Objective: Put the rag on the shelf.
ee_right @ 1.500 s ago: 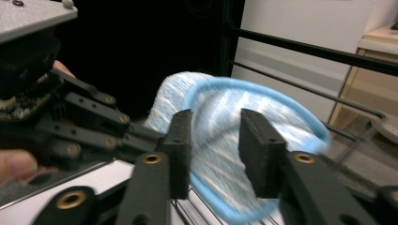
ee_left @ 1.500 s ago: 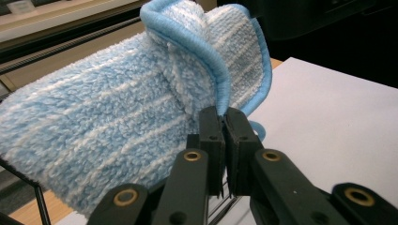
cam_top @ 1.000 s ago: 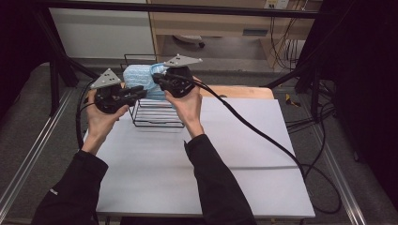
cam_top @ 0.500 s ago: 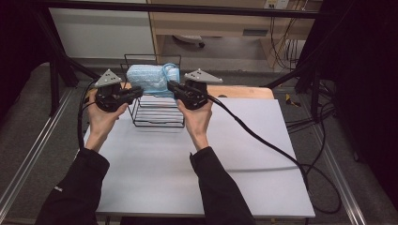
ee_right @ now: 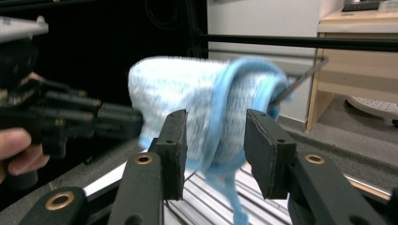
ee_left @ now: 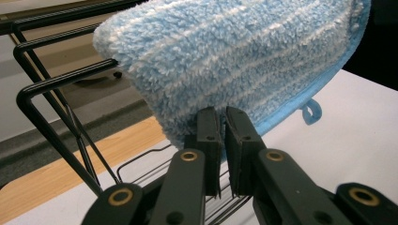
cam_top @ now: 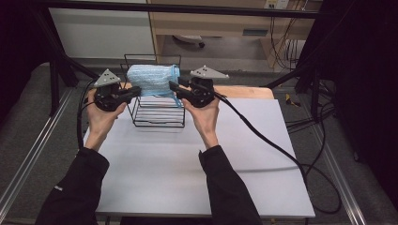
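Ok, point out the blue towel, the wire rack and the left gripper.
blue towel [cam_top: 150, 78], high view, middle of its fluffy top.
wire rack [cam_top: 157, 124], high view, front bottom rail.
left gripper [ee_left: 223, 123], left gripper view, between its fingertips at the towel's lower edge.

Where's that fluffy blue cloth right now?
In the high view the blue cloth hangs draped over the top bar of the black wire rack at the table's far edge, between the two hand-held grippers, left and right.
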Available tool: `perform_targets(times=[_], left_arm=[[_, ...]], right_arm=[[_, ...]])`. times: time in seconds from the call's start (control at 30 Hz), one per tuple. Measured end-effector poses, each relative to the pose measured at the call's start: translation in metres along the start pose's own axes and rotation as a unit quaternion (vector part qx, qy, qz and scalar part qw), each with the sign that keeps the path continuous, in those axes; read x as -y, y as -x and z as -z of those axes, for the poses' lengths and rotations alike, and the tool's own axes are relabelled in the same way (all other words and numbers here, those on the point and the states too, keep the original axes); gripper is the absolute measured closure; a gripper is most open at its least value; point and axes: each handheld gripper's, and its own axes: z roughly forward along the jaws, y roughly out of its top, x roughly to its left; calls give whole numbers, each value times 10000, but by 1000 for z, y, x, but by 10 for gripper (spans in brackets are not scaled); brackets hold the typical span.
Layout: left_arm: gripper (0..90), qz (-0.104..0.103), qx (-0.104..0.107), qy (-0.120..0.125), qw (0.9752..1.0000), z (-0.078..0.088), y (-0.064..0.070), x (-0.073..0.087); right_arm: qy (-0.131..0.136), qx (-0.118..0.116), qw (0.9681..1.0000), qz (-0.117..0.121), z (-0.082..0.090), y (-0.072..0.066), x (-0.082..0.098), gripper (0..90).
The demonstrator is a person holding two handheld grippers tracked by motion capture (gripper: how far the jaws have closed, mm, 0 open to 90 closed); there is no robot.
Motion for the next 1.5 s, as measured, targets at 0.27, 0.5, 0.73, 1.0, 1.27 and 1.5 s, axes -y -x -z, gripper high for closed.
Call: perform_targets(times=[0.27, 0.5, 0.73, 1.0, 1.27, 1.5], left_arm=[[854, 56, -43, 35, 10000, 1, -4, 1], [854, 109, -80, 16, 9999, -2, -5, 3], [802, 164, -59, 55, 9998, 2, -4, 2], [654, 377, -4, 29, 9993, 16, -3, 1], [432, 331, -88, -24, 9994, 25, 1, 4], [318, 296, -60, -104, 9995, 32, 4, 21]], right_arm=[[-376, 62, 9993, 60, -12, 3, 3, 872], [-335, 88, 9992, -206, -18, 10, 23, 868], [-331, 51, 9994, 90, -18, 11, 23, 757], [-300, 54, 9987, 412, -2, 10, 21, 509], [-312, 68, 9982, 516, 13, 12, 13, 270], [-469, -83, 9980, 417, 29, 18, 17, 139]])
